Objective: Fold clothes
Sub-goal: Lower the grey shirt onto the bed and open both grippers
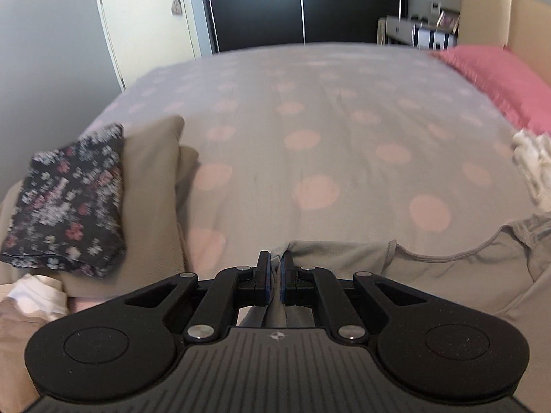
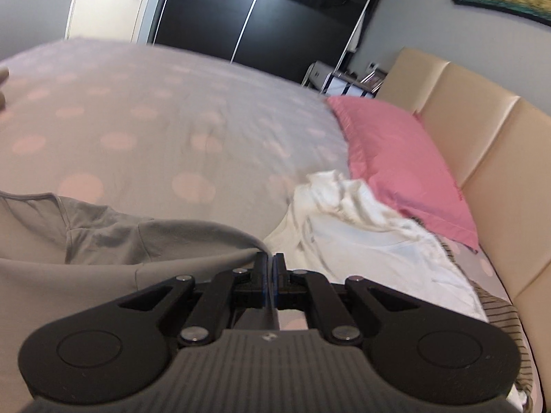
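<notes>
A grey top (image 1: pixel 447 275) is stretched across the near edge of a bed (image 1: pixel 310 120), each end pinched in a hand-held tool. In the left wrist view the left tool (image 1: pixel 274 268), at bottom centre, is clenched on a bunched corner of the garment, which spreads away to the lower right of the frame, neckline seam showing. In the right wrist view the right tool (image 2: pixel 270 268), at bottom centre, is clamped on the garment's opposite edge (image 2: pixel 193 237), the cloth running off to the lower left. The bed's grey cover, dotted with pink, fills the middle of both frames. At the left of the left wrist view a dark floral folded piece (image 1: pixel 69 199) lies on a beige folded stack (image 1: pixel 155 189). A crumpled white garment (image 2: pixel 361 227) lies just right of the right tool, touching a pink pillow (image 2: pixel 403 158) beside a beige headboard (image 2: pixel 482 144). A dark wardrobe (image 1: pixel 303 3) stands beyond the bed.
</notes>
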